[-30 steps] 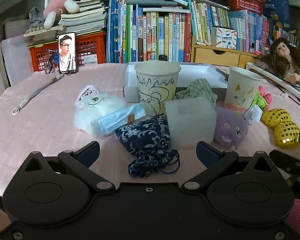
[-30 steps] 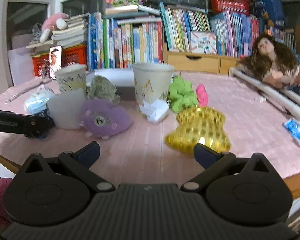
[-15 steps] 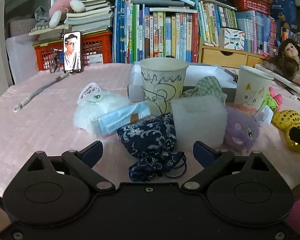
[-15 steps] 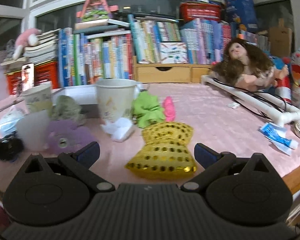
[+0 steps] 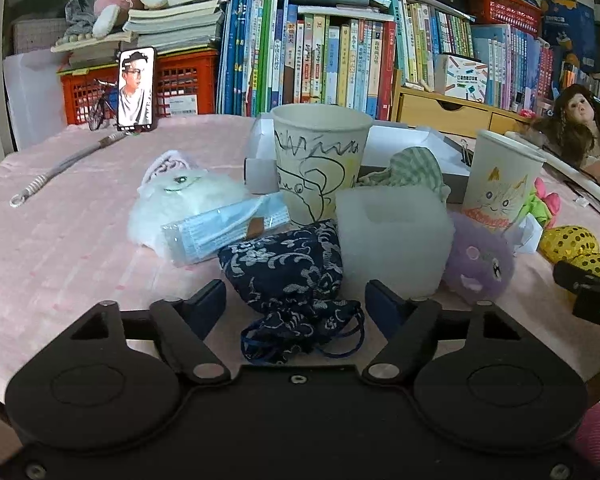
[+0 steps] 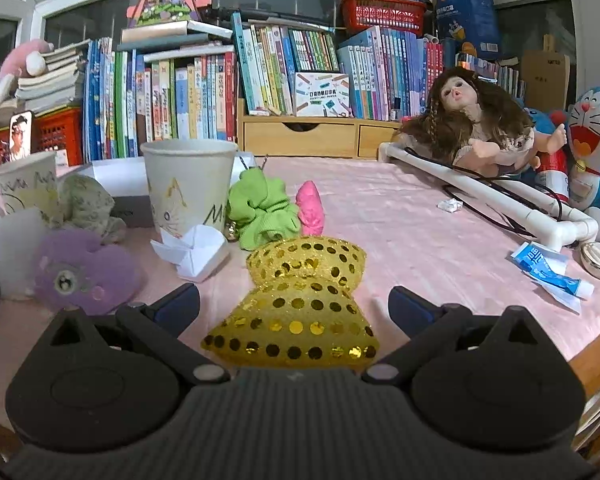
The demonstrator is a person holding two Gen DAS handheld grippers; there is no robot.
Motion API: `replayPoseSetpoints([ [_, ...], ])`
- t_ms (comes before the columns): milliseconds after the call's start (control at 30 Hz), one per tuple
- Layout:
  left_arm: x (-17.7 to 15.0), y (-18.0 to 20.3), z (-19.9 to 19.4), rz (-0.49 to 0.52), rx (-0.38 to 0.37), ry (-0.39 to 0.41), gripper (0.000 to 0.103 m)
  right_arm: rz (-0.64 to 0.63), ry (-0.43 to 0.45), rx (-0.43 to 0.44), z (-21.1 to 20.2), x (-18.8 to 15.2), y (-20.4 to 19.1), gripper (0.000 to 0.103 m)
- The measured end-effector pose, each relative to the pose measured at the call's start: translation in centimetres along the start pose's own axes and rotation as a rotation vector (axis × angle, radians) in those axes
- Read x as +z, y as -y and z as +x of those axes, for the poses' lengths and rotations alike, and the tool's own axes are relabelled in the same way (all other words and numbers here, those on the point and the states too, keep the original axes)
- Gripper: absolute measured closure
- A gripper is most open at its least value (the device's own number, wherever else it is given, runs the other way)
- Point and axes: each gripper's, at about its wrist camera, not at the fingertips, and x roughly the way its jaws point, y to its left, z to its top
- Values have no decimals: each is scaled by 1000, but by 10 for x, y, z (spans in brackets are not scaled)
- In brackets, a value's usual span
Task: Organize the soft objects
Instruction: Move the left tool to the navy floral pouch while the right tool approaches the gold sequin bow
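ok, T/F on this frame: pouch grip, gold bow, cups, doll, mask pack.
1. The left tool has the navy floral pouch between its fingers. True; they are closing, pads not yet pressing it.
2. The right tool is clamped on the gold sequin bow. False: the bow lies between open fingers.
3. Both paper cups stand upright. True.
4. The doll lies inside a cup. False: it rests on the white pipe frame.
5. The packaged face masks lean on the white fluffy toy. True.
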Motion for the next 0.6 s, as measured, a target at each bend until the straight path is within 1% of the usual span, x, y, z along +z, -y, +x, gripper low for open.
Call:
replayPoseSetpoints([
  [100,-1,1,1,5,0,-3,37,6,-13,-7,5,0,0,0],
  [133,-1,1,1,9,4,-2,40,9,-19,-8,7,0,0,0],
  [233,-1,0,1,9,4,-2,44,15,-41,-6,12,-1,1,0],
  [433,0,1,-2,25,-3,2,49,19,-74,-3,15,-1,2,0],
  [600,1,0,-3,36,-9,1,50,11,-90,-4,17,1,1,0],
])
